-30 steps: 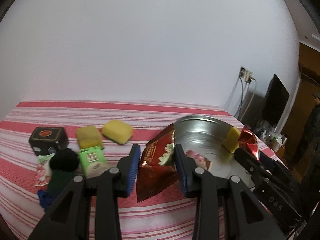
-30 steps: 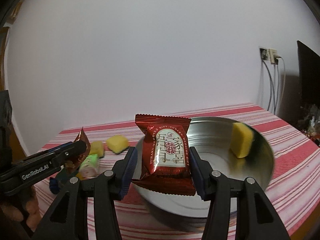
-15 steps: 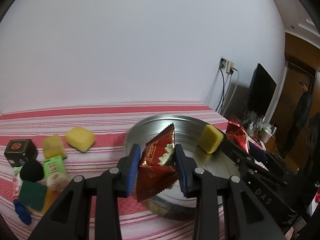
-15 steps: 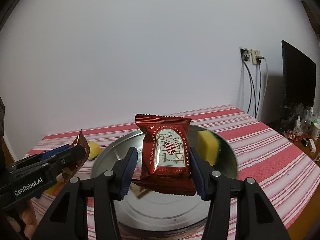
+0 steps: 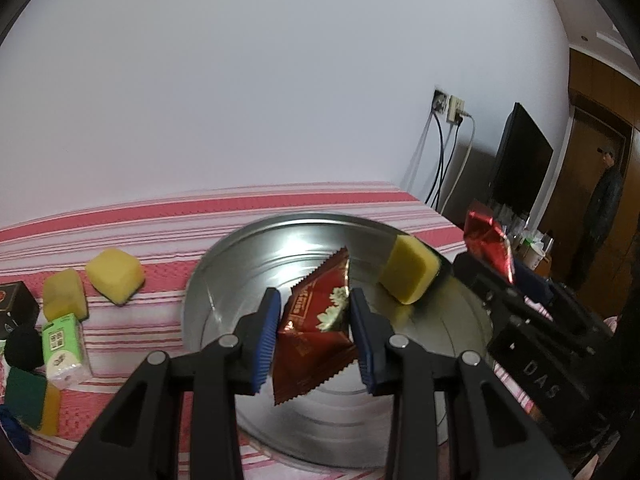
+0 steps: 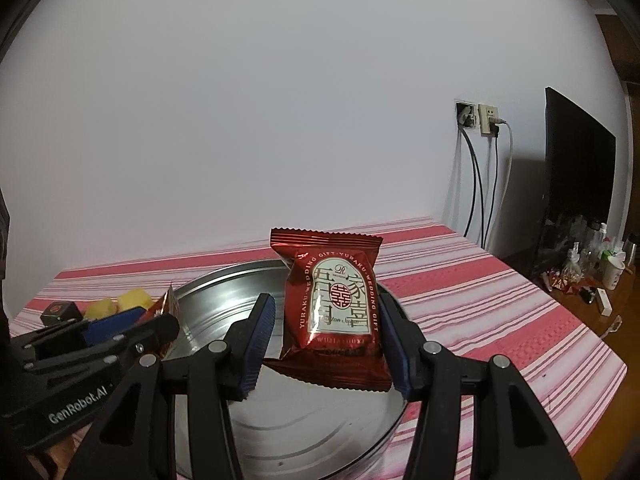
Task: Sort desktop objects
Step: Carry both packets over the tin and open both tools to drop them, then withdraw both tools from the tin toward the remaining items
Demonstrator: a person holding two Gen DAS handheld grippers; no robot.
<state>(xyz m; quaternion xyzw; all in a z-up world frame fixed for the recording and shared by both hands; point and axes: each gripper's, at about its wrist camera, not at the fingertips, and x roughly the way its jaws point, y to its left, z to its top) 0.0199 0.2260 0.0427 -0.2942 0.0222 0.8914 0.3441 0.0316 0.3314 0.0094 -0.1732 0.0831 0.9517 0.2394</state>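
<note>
The left claw (image 5: 314, 334) is clamped on a red snack packet (image 5: 316, 332), which sits tilted between its two blue pads with one corner pointing up and its serrated lower edge hanging below the fingers. Packet and claw hover over the round metal tin (image 5: 224, 264) that rests on the red-and-white striped desk (image 5: 160, 216). Inside the tin, against its far right wall, leans a yellow sponge block (image 5: 408, 274).

The right claw (image 6: 326, 338) grips a second red packet with a white arched label (image 6: 336, 304), held upright and face-on between its pads, also above the tin (image 6: 224, 292). From the left wrist view this right claw (image 5: 500, 276) appears at the right of the tin with its packet seen edge-on as crumpled red foil (image 5: 488, 236); from the right wrist view the left claw (image 6: 160, 322) comes in from the left with a corner of its packet showing at the tip.

Left of the tin, on the desk, lie two more yellow sponge blocks (image 5: 116, 276), a green-and-white carton (image 5: 64, 344), a black box (image 5: 16, 308), a black round object (image 5: 24, 348) and a green-and-yellow sponge (image 5: 32, 400), all well apart from both claws. A person (image 5: 604, 216) stands in a doorway at the far right
</note>
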